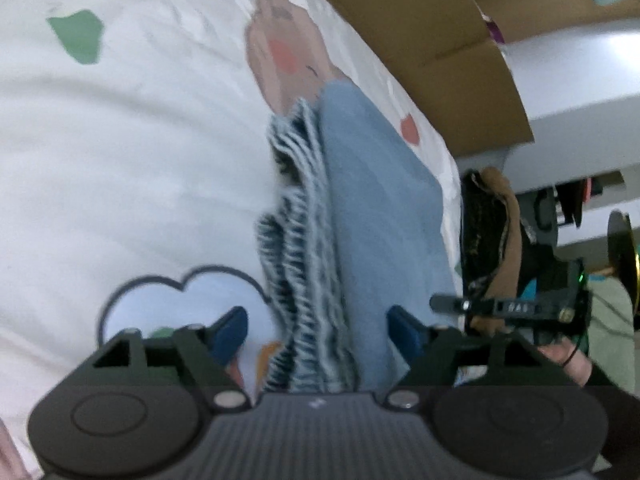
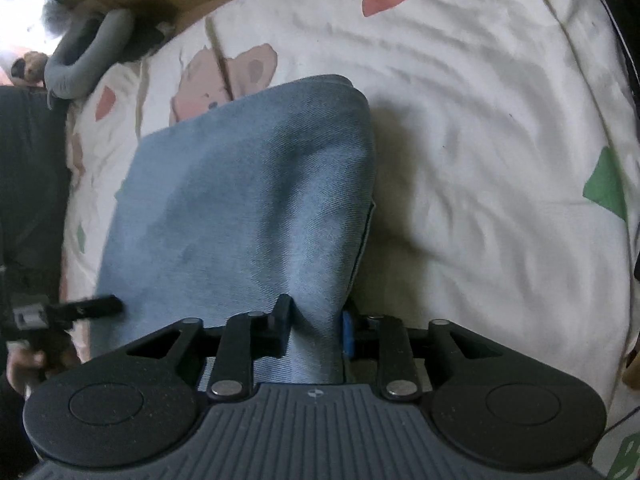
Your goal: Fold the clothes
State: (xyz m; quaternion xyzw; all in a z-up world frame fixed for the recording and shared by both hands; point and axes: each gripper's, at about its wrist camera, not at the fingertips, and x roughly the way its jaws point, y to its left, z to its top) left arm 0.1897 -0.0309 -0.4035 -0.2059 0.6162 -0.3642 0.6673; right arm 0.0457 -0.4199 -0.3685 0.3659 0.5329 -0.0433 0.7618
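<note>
A white bedsheet [image 1: 132, 148] printed with cartoon bears, green and red patches and a cloud outline covers nearly the whole surface, wrinkled in soft ridges. Past its far edge stands a brown cardboard box [image 1: 432, 40], and to the right of that a pale shelf or desk [image 1: 580, 92] with cluttered dark items below it. A heap of brown and black cloth [image 1: 496, 232] sits off the right edge of the sheet. In the right wrist view a grey padded loop [image 2: 86, 56] lies at the far left corner.

The folded blue denim garment [image 2: 248, 200] lies on the sheet, near its right edge in the left wrist view, its frayed striped hem [image 1: 300, 232] running along its left side.

The left gripper [image 1: 316, 330] has its blue pads spread wide, the denim between them without being pressed. The right gripper [image 2: 316, 330] pinches a raised fold of the denim between its narrowly set fingers.
</note>
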